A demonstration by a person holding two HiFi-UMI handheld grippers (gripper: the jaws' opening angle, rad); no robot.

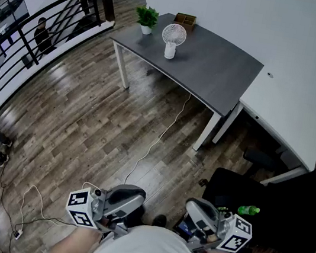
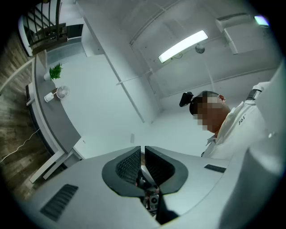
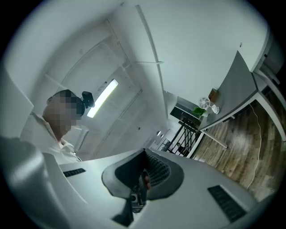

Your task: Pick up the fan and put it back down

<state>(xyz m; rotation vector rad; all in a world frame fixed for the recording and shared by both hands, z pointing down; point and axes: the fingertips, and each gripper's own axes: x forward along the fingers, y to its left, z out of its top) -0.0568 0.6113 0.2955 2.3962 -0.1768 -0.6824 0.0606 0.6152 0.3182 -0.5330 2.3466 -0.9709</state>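
Observation:
A small white desk fan [image 1: 172, 39] stands upright on the dark grey table [image 1: 215, 72] at the far side of the room. It shows tiny in the left gripper view as the fan [image 2: 62, 92] and in the right gripper view as the fan [image 3: 204, 102]. Both grippers are held close to the person's body, far from the table. My left gripper [image 1: 128, 199] is shut with nothing between its jaws. My right gripper [image 1: 199, 210] is shut and empty too. Both point upward at walls and ceiling.
A potted green plant [image 1: 147, 18] and a brown box [image 1: 185, 20] sit on the table beside the fan. A white desk [image 1: 284, 123] adjoins it on the right. A cable [image 1: 155, 143] trails over the wooden floor. A black chair [image 1: 278, 212] stands at the right, a railing [image 1: 35, 36] at the left.

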